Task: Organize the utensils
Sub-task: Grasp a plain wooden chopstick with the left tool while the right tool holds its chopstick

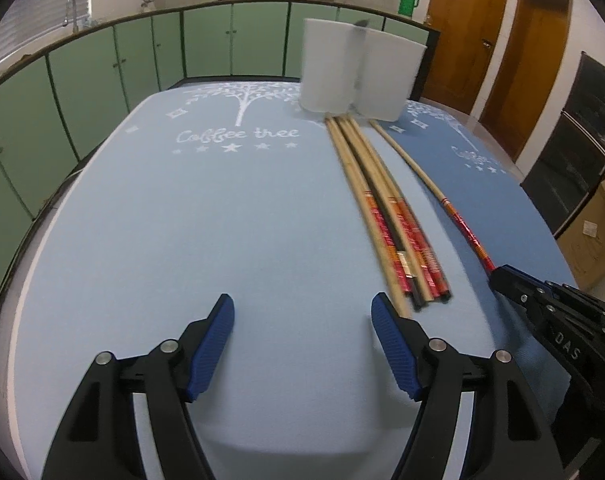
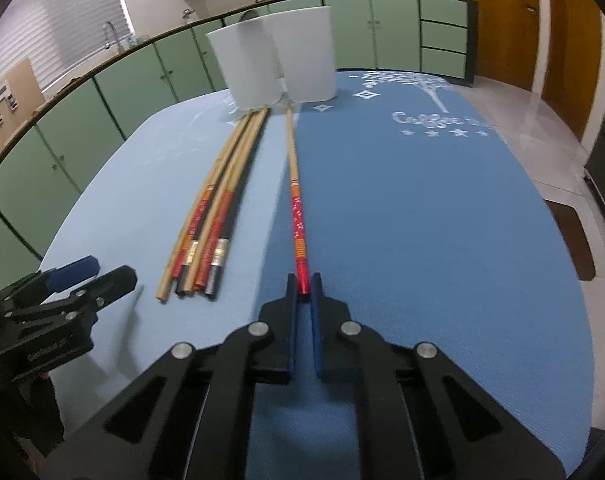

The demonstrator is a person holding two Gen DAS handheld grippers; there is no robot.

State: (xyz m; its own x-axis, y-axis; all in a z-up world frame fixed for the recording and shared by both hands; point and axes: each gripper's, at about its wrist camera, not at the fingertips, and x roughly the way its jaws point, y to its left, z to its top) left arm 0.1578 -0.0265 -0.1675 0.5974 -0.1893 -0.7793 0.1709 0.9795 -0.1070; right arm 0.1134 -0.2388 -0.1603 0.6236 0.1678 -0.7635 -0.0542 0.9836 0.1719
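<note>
Chopstick [image 2: 295, 196] — bamboo shaft, red patterned end

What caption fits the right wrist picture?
Right gripper pinches one red-ended wooden chopstick on the blue mat.

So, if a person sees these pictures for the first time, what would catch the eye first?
Probably the right gripper, shut on the red end of a single chopstick that lies along the seam between the two blue mats. Next, the bundle of chopsticks lying to its left on the lighter mat, all pointing toward two white containers at the far edge. The left gripper hovers open over bare mat.
</note>
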